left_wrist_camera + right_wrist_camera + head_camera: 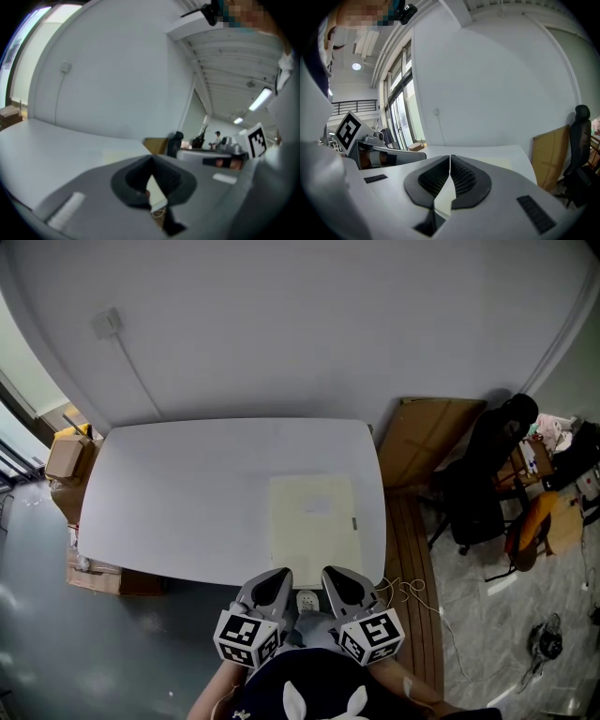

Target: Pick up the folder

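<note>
You hold both claws side by side at the near edge of the white bench [187,493], tips pointing toward the wall. Your left claw [279,576] is closed with nothing between its jaws; in the left gripper view the two dark pads meet at the tip. Your right claw [336,574] is closed and empty too; its ribbed pads lie together along one thin seam in the right gripper view.

The pale yellow folder [314,518] lies flat on the right part of the bench, close to the near edge and the right edge, just ahead of both claws. Neither claw touches it.

Past the bench's right end, a cardboard sheet [427,439] leans on the wall, with a black office chair [487,474] beside it. Cardboard boxes [64,457] sit at the left end.
</note>
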Available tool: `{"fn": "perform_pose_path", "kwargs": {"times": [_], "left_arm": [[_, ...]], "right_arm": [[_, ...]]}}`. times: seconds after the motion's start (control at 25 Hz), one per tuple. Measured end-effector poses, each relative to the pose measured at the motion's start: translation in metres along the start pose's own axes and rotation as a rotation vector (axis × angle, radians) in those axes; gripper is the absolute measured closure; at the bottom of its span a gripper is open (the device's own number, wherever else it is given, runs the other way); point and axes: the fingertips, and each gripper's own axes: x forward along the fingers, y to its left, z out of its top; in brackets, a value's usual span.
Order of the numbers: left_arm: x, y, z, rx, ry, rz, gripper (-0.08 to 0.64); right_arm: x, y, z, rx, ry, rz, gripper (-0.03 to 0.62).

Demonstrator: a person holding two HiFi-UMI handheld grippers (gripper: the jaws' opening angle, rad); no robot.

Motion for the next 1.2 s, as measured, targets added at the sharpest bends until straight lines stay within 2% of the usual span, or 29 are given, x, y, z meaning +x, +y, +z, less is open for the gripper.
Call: {"fn": "perform_pose_path", "kwargs": {"times": [0.76,1.2], "left_arm": [[0.035,0.013,0.026,0.025,-0.044,0.039,0.555],[0.052,0.025,0.024,0.016,-0.010,0.054,0.554]], "right_arm": [[0.026,-0.033,0.017,-0.016,0.015,0.051,0.580],[0.046,-0.044,0.015,-0.014,0.053,0.095,0.579]]}}
